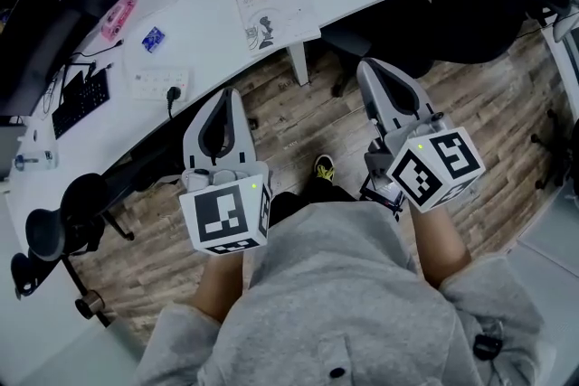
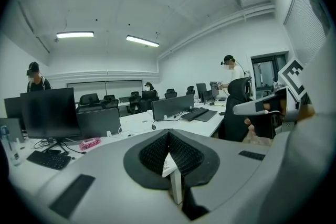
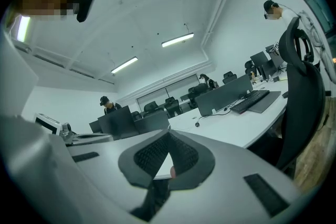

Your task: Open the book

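Thin closed book (image 1: pixel 276 9) lies flat on a white desk (image 1: pixel 208 41), well beyond the left gripper (image 1: pixel 228 95) and right gripper (image 1: pixel 369 68), jaws pressed together, empty — probably light, floppy; lift the cover's free edge

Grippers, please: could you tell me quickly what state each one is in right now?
Left gripper: closed, holding nothing.
Right gripper: closed, holding nothing.

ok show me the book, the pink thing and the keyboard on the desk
book (image 1: pixel 276 11): head view, middle of its closed front cover
pink thing (image 1: pixel 118 16): head view, middle of its top
keyboard (image 1: pixel 81 101): head view, middle of the keys
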